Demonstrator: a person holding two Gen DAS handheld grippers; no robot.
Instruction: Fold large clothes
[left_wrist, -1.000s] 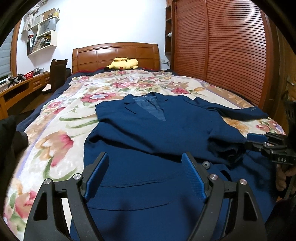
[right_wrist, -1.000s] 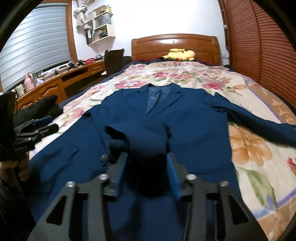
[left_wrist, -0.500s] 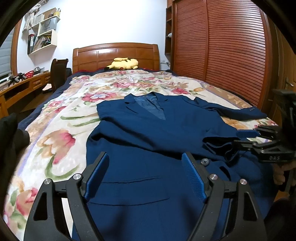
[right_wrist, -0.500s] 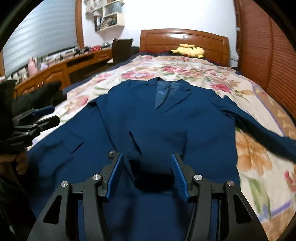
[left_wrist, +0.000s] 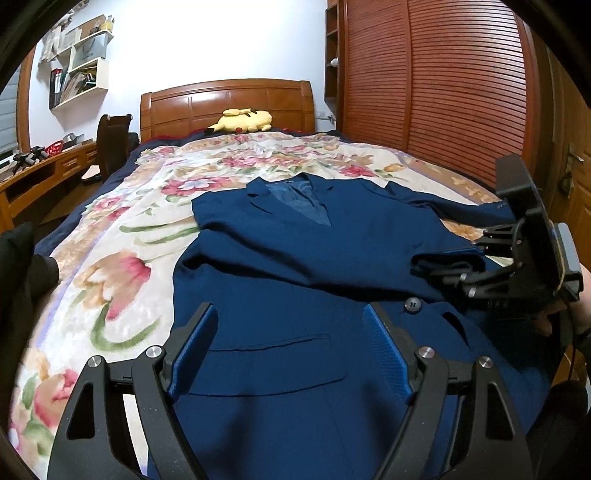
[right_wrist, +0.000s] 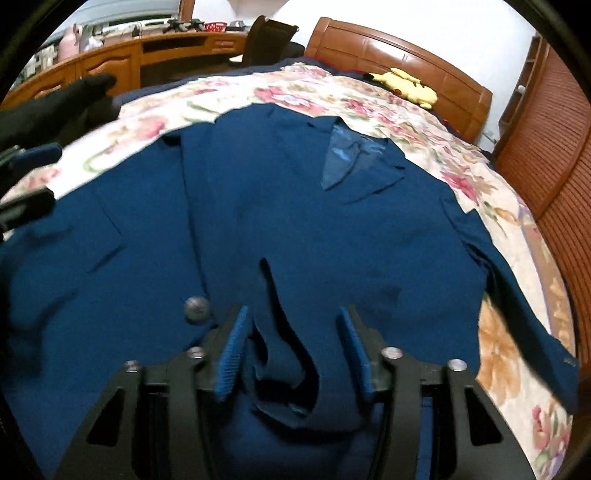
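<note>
Blue jacket (left_wrist: 295, 266) flat on flowered bedspread (left_wrist: 110, 258), frame centre. Left gripper (left_wrist: 290, 347) wide open, holding nothing. Right gripper (right_wrist: 291, 350) closing, jacket fold between its jaws; pad contact unclear.

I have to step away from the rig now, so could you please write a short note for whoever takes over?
Left claw: open, empty, above the lower front of the navy blazer.
Right claw: closing, with a bunched fold of blazer fabric between its pads.
The blazer lies face up on the floral bedspread, collar toward the headboard.
Done: one sleeve folded across the chest.
Left: the other sleeve is still spread out; fold it in, then fold the body.
</note>
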